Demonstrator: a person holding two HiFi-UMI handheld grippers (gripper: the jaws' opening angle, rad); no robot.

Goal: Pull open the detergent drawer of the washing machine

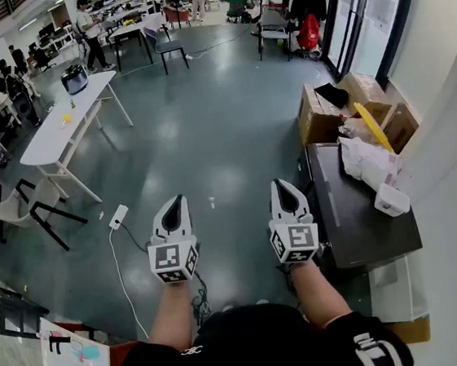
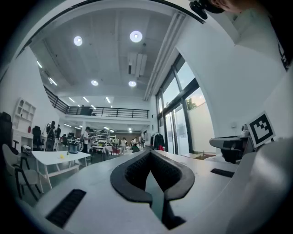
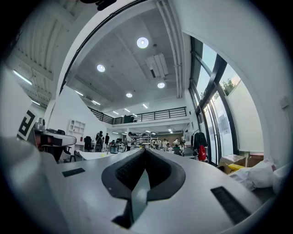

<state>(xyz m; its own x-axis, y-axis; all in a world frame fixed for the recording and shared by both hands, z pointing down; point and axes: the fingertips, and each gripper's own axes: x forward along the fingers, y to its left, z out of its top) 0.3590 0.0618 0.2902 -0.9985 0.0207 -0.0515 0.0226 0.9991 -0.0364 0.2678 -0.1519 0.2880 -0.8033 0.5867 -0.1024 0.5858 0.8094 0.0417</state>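
Observation:
I hold both grippers out level over the grey floor, side by side. In the head view my left gripper (image 1: 177, 202) and my right gripper (image 1: 283, 186) each taper to a closed tip. Along the left gripper (image 2: 150, 153) the two jaws meet with nothing between them. The right gripper (image 3: 145, 151) looks the same, shut and empty. A dark-topped appliance (image 1: 357, 229), probably the washing machine, stands just right of my right gripper against the white wall. No view shows its front or a detergent drawer.
White bags and a white box (image 1: 375, 171) lie on the appliance's top. Cardboard boxes (image 1: 319, 114) with a yellow object (image 1: 373, 124) stand behind it. A power strip (image 1: 118, 216) and its cable lie on the floor at left. A white table (image 1: 69, 118) and chair (image 1: 39, 208) stand further left; people work at the back.

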